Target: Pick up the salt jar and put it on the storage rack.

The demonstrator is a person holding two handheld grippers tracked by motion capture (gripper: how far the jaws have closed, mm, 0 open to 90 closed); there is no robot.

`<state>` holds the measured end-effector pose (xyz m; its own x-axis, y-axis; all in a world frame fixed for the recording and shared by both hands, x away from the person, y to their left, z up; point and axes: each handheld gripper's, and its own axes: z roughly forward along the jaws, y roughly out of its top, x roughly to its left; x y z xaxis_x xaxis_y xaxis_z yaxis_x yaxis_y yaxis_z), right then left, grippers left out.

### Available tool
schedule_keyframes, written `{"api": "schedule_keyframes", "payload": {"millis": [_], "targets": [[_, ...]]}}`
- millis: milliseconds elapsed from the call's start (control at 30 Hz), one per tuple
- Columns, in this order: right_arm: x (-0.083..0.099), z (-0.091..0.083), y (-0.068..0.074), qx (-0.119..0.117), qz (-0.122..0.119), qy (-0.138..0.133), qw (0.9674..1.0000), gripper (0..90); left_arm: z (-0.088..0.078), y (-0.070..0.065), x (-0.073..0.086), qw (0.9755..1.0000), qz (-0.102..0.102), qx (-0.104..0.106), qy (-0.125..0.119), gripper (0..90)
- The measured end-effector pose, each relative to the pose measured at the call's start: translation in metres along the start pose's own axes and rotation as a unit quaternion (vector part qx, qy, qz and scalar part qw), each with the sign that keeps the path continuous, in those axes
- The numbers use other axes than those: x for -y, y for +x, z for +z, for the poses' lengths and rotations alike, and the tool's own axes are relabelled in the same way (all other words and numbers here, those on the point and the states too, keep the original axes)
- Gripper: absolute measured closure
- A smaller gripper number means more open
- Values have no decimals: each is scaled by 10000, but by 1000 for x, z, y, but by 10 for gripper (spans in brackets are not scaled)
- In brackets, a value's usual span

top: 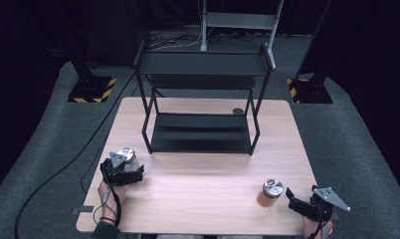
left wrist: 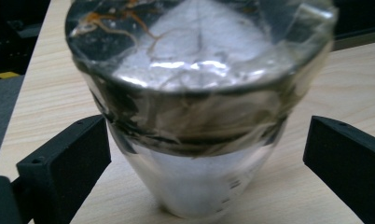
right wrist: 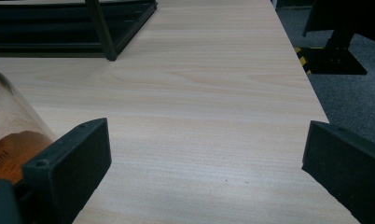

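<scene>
A clear jar [top: 128, 155] with a silver lid stands near the table's left front; in the left gripper view the jar [left wrist: 199, 140] holds white matter and film covers its lid. My left gripper [top: 124, 167] is open, with one jaw on each side of the jar [left wrist: 206, 126] and a gap on the right side. A jar of orange powder [top: 269, 193] with a silver lid stands at the right front. My right gripper [top: 293, 199] is just right of it and open, nothing between its jaws [right wrist: 206, 128]. The orange jar [right wrist: 10, 135] sits beside its left jaw.
A black two-tier shelf rack [top: 203, 99] stands at the table's middle back, its lower shelf [right wrist: 59, 23] resting on the tabletop. A small dark round thing [top: 238, 111] lies behind it. The table's right edge [right wrist: 311, 93] is close to my right gripper. Bare wood [top: 203, 179] lies between the jars.
</scene>
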<state>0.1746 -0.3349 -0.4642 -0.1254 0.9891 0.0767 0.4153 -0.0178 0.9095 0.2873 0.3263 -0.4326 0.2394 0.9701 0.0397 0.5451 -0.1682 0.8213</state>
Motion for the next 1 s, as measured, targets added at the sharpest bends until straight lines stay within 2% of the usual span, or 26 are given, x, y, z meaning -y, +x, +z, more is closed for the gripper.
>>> {"api": "schedule_keyframes", "payload": {"millis": [100, 233, 433, 600, 1000], "targets": [[0, 0, 0, 5, -5, 11, 10000, 0, 1, -2, -1, 10000, 4, -55, 29, 100], [0, 0, 0, 2, -1, 10, 10000, 0, 1, 1, 1, 10000, -41, 10, 10, 171], [-1, 0, 0, 1, -1, 19, 10000, 0, 2, 5, 4, 9998, -193, 56, -18, 249], [-1, 0, 0, -5, 0, 23, 10000, 0, 2, 8, 5, 9997, -239, 72, -29, 295], [-2, 1, 0, -26, -52, 57, 10000, 0, 2, 12, 7, 9997, -192, 145, -72, 301]]}}
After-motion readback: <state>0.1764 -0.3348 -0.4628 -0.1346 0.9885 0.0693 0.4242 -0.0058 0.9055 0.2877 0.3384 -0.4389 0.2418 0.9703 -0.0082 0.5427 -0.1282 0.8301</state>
